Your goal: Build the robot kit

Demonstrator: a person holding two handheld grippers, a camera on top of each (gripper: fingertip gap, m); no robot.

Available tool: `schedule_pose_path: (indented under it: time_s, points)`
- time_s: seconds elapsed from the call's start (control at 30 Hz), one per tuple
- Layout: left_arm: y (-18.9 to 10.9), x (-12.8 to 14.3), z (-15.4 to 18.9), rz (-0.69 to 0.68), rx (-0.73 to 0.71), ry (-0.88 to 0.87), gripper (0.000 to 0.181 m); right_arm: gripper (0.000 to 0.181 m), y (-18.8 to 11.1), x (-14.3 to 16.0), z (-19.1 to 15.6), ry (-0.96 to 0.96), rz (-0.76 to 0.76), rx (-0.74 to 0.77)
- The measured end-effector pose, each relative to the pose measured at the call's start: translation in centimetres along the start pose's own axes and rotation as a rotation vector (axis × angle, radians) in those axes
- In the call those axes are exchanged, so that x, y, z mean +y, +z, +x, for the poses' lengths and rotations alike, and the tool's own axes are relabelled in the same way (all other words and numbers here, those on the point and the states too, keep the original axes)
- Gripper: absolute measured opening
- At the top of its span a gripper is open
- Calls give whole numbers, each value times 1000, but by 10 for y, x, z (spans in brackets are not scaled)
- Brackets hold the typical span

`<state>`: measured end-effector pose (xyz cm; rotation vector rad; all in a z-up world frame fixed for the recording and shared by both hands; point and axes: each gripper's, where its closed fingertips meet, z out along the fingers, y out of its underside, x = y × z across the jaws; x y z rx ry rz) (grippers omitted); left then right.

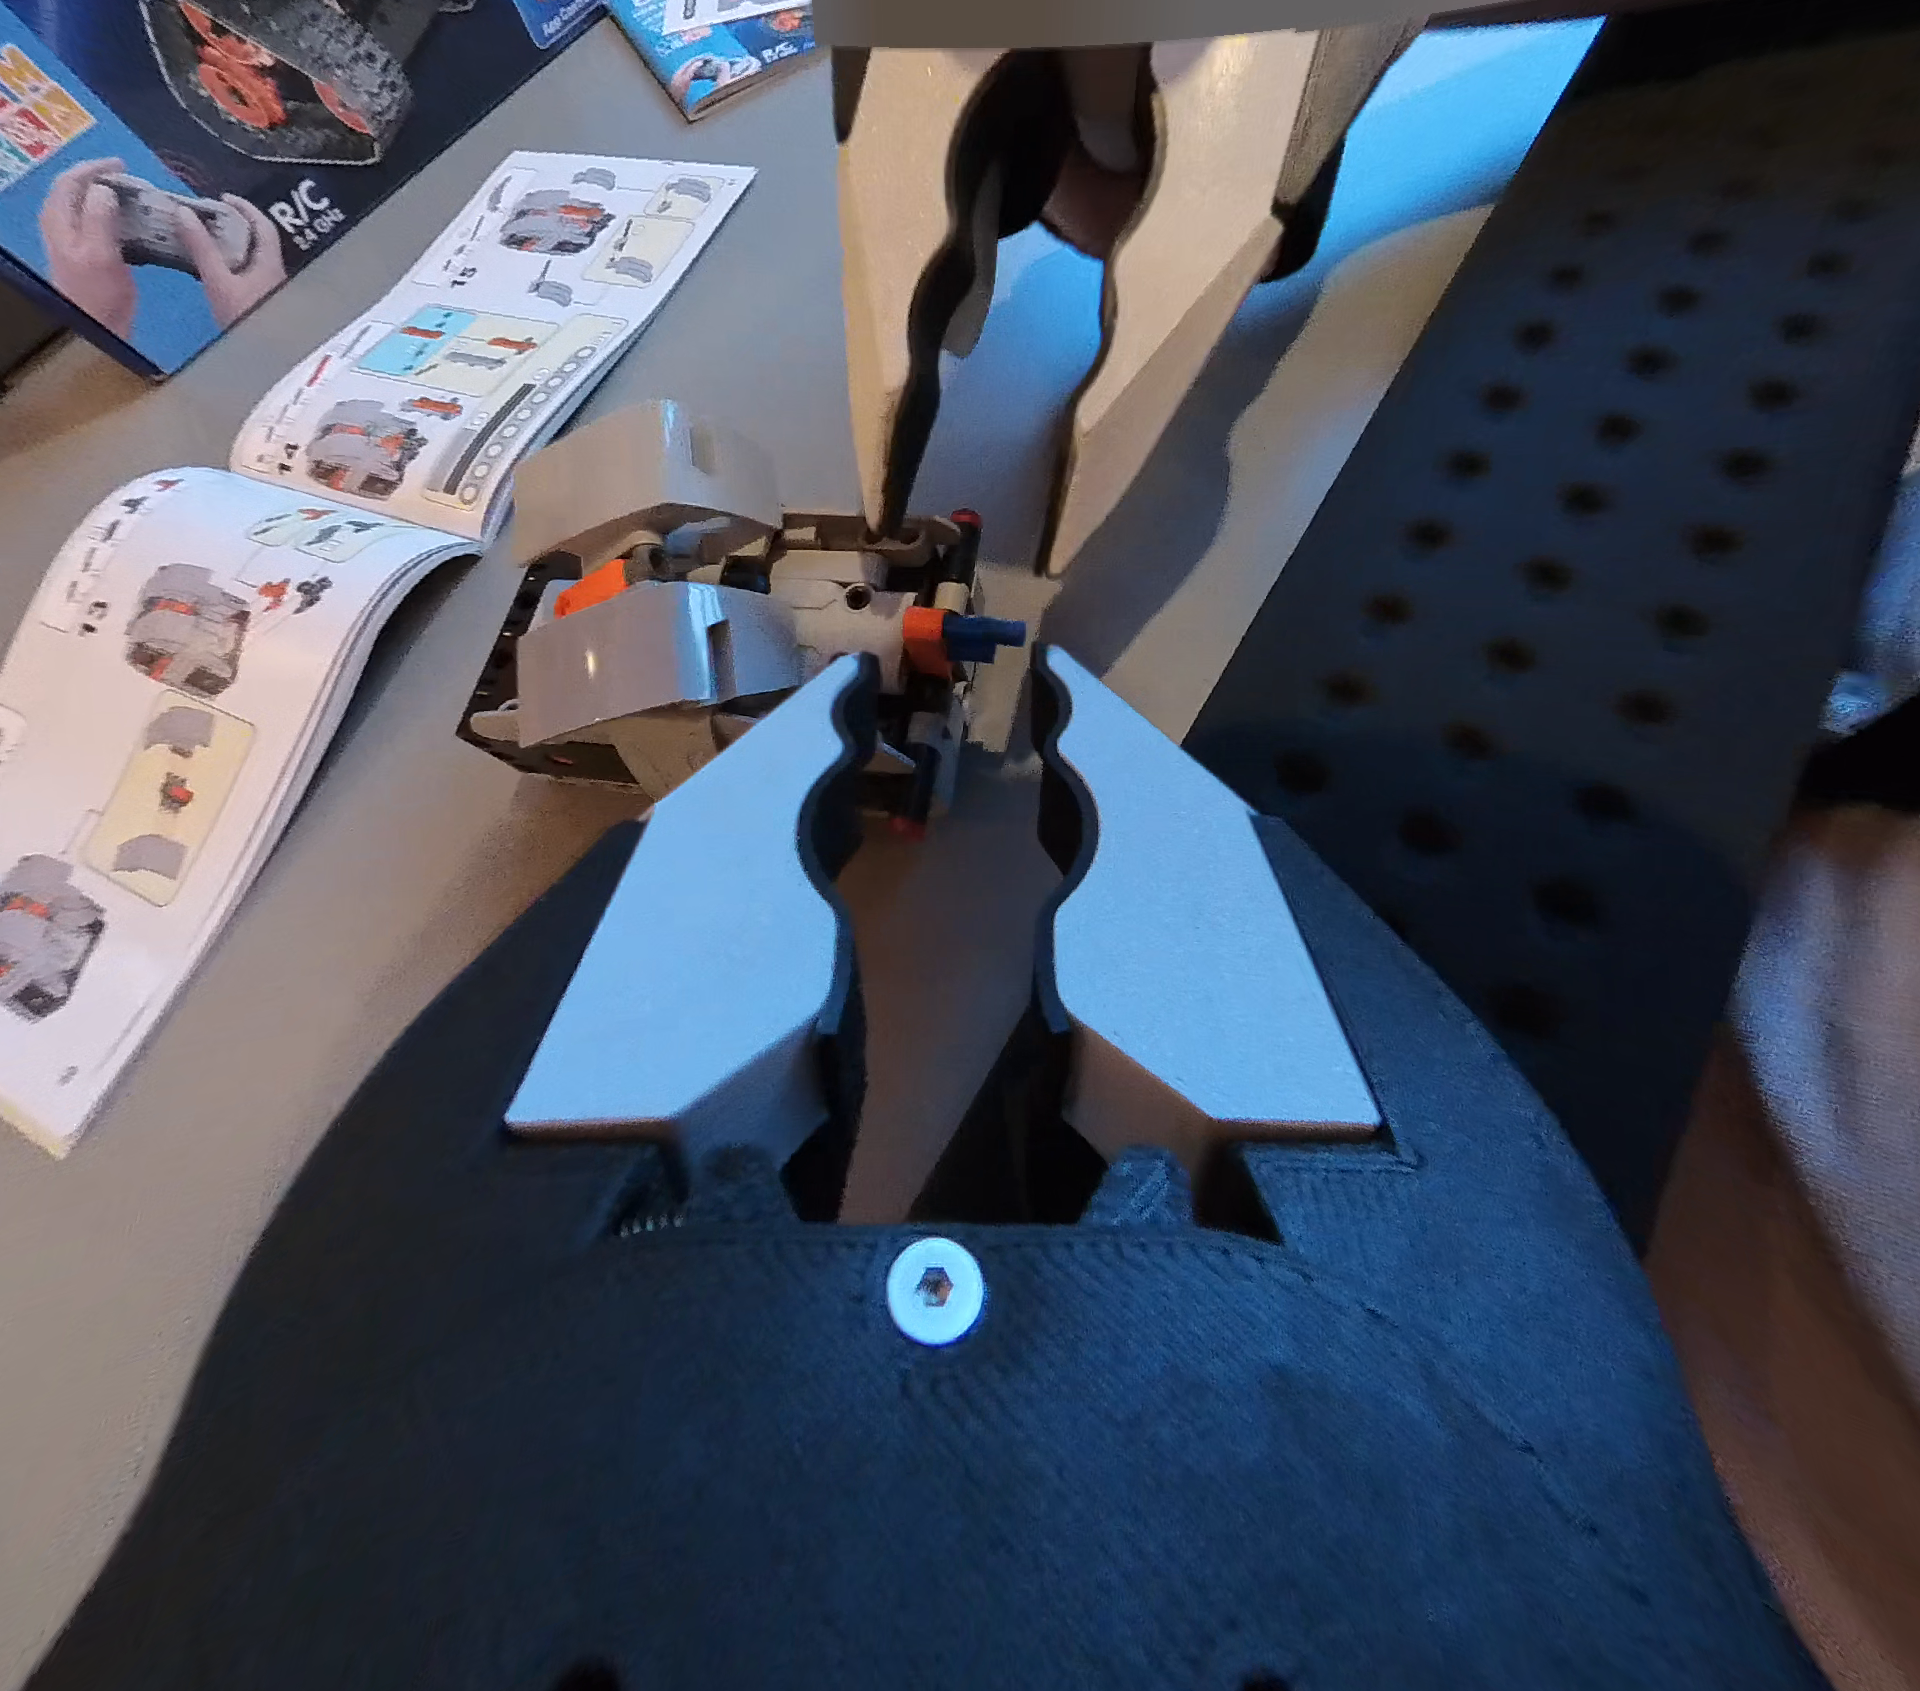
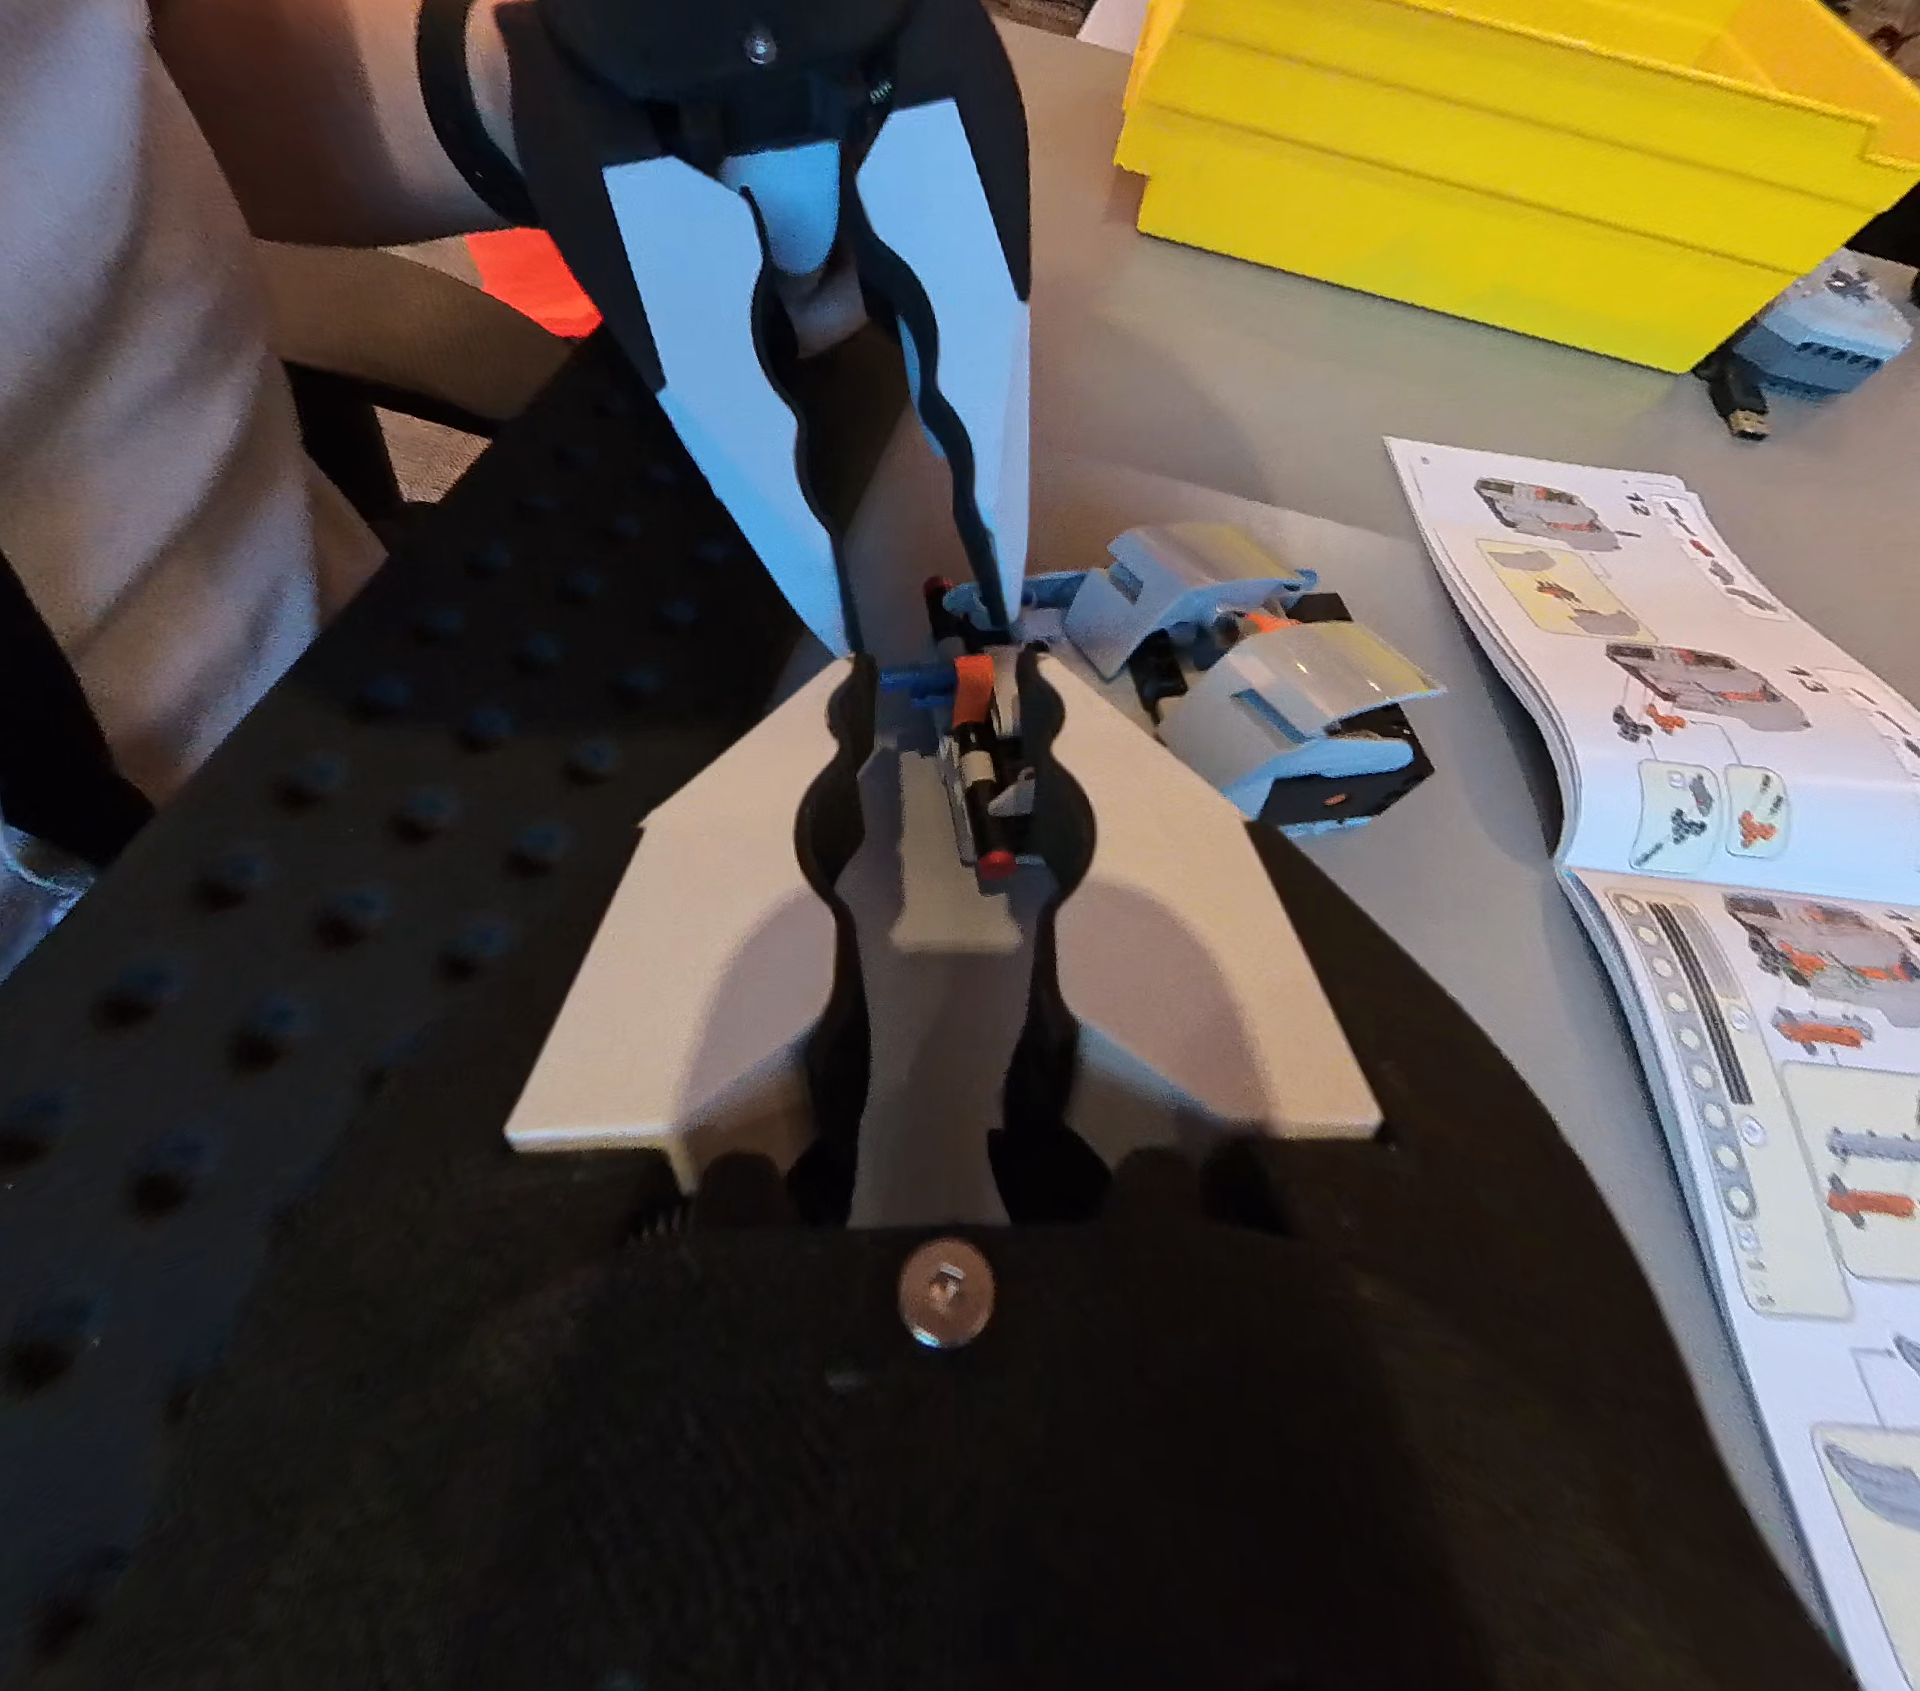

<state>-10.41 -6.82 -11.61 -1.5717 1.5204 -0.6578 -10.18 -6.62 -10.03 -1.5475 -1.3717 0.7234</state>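
My left gripper (image 1: 940, 685) and right gripper (image 2: 940, 701) meet nose to nose over the grey table (image 1: 312, 1329), each part open around one end of a brick-built toy vehicle (image 1: 727, 613); whether either grips it, I cannot tell. It lies lengthwise leftward toward an open instruction booklet (image 1: 260, 654). Farther off sit yellow bins (image 2: 1455, 114).
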Motion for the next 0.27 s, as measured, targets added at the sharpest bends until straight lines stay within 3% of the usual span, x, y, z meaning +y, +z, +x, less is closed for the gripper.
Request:
schedule_pose_path:
  time_s: [0.27]
  points:
    - [0,-3,6,13,89,4,28,25,8,7,-4,8,11,-71]
